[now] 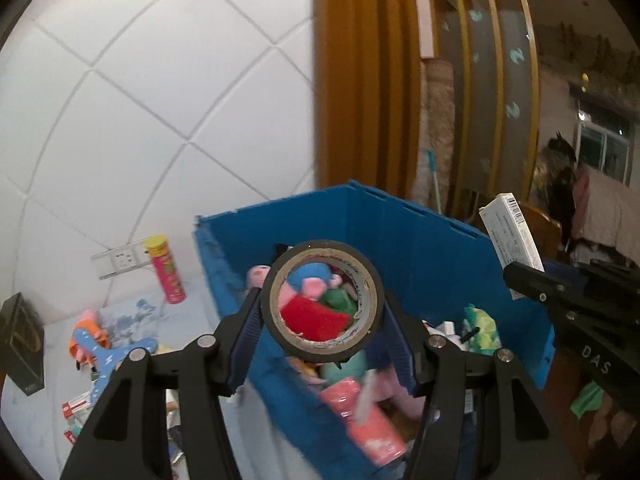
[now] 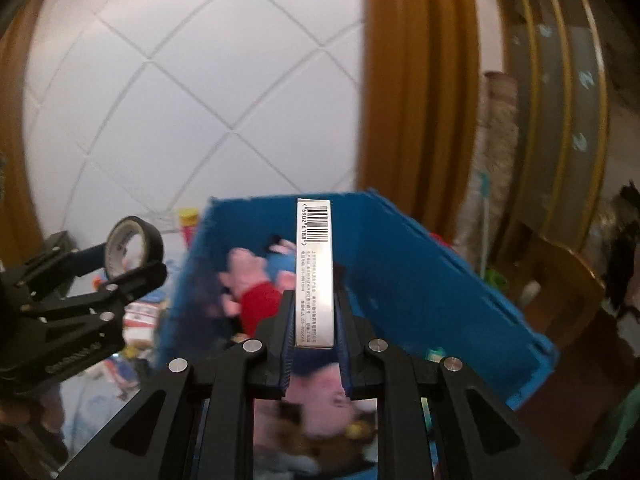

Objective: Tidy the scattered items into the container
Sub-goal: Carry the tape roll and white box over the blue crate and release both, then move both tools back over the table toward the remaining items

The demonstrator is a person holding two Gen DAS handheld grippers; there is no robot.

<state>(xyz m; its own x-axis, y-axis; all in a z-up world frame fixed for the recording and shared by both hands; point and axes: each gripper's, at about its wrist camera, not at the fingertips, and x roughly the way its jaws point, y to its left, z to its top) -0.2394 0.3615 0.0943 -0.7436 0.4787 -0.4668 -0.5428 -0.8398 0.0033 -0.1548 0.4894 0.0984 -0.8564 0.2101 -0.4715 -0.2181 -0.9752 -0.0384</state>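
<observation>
The left hand-held gripper [image 1: 322, 320] is clamped on a roll of black tape [image 1: 323, 302], held upright above the blue container [image 1: 420, 232]. The right hand-held gripper [image 2: 314, 320] pinches a slim white box [image 2: 314, 272] with a barcode, also poised over the container. Inside it already lie plush pigs [image 2: 248, 276] and other soft bits, so tidying looks well underway. These 2 items are not yet dropped in. Beyond, on the worktop [image 1: 48, 380], a pink tube [image 1: 166, 270], a blue toy [image 1: 116, 354] and small packets [image 1: 76, 404] remain to collect.
</observation>
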